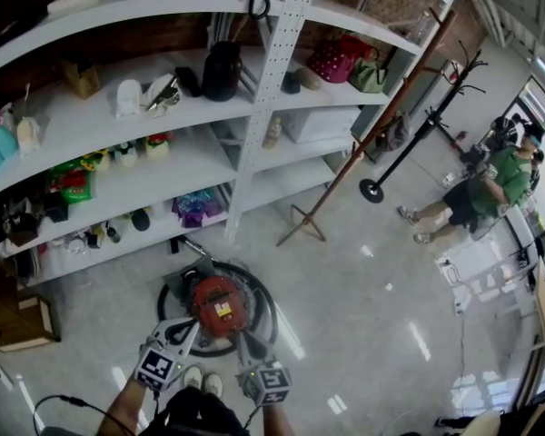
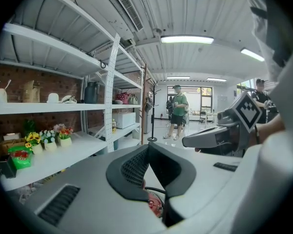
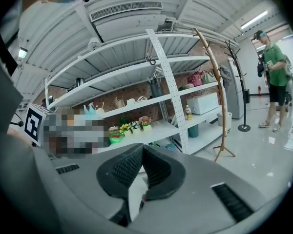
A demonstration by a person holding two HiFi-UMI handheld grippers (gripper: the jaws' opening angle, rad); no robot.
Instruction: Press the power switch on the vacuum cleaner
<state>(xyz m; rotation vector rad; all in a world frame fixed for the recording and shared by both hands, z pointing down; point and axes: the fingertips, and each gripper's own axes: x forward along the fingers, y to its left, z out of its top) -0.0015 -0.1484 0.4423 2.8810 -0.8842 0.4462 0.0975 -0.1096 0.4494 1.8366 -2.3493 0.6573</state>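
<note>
The vacuum cleaner (image 1: pixel 216 305) stands on the floor right in front of my feet, a red round top with a yellow label, ringed by its black hose (image 1: pixel 265 305). My left gripper (image 1: pixel 193 323) hovers at the red top's near left edge, jaws closed together. My right gripper (image 1: pixel 242 339) points at the near right edge, also shut. In the left gripper view the left gripper (image 2: pixel 147 147) has its tips meeting, and a sliver of the red vacuum (image 2: pixel 155 204) shows below them. The right gripper (image 3: pixel 141 147) holds nothing. The switch itself is not distinguishable.
White shelving (image 1: pixel 272 80) with flower pots, bags and a dark jug rises just beyond the vacuum. A wooden pole (image 1: pixel 363 143) leans beside a black coat stand (image 1: pixel 413 143). A person in a green shirt (image 1: pixel 495 184) stands far right. A cardboard box (image 1: pixel 18 321) sits left.
</note>
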